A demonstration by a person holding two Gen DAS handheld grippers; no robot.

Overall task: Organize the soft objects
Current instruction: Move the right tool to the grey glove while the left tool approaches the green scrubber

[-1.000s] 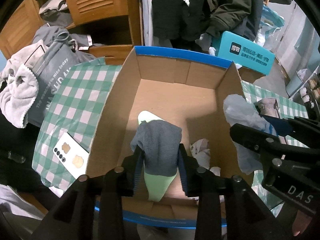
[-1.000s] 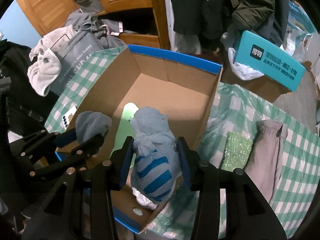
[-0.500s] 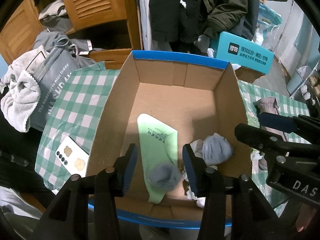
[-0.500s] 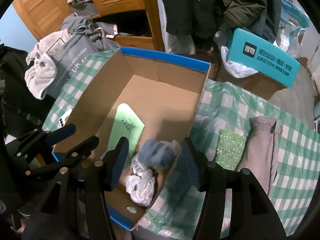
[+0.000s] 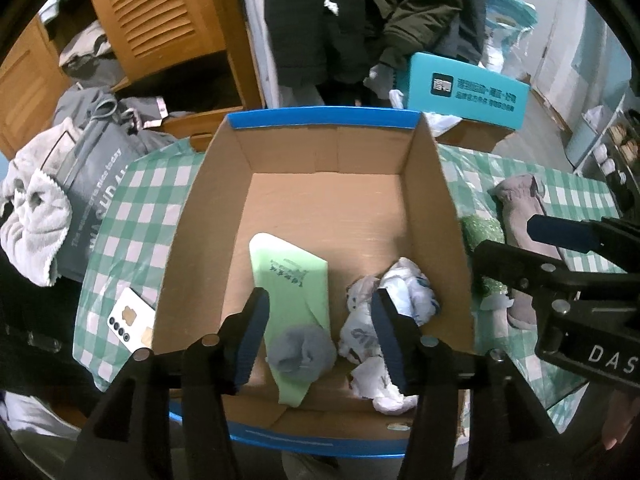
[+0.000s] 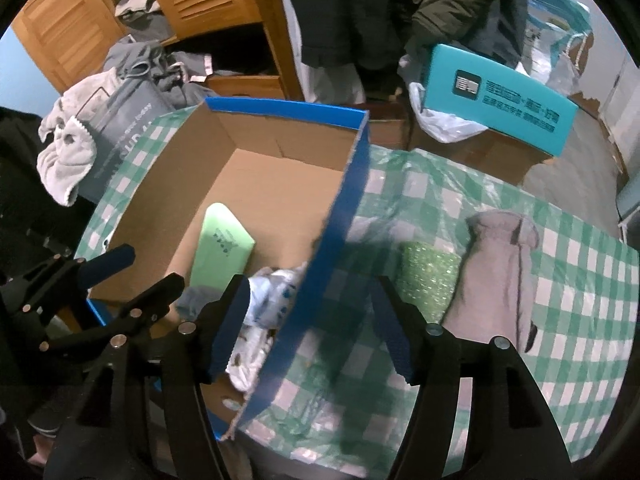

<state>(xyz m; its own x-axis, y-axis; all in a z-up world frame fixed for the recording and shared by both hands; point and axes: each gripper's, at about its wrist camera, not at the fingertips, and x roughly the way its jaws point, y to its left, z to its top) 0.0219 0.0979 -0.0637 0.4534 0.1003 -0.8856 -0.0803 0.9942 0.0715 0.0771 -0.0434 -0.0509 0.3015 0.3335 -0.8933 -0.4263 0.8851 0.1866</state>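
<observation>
An open cardboard box (image 5: 436,184) with a blue rim stands on the green checked tablecloth (image 6: 520,360). In it lie a flat green pack (image 5: 288,280), a grey sock ball (image 5: 302,350) and a white-and-blue bundle (image 5: 396,300). My left gripper (image 5: 320,312) hangs above the sock ball, jaws opening, touching nothing. My right gripper (image 6: 310,300) straddles the box's right wall (image 6: 348,184) from above, jaws opening and empty. On the cloth to its right lie a sparkly green cloth (image 6: 430,280) and a grey-pink garment (image 6: 500,264).
A white phone (image 5: 130,320) lies on the cloth left of the box. A grey bag (image 5: 92,184) with a towel over it stands at the far left. A teal carton (image 5: 468,92), hanging coats and wooden louvred doors are behind the table.
Both grippers opened and let go: the grey sock ball and the striped bundle dropped into the box. The right gripper slid right, over the box wall.
</observation>
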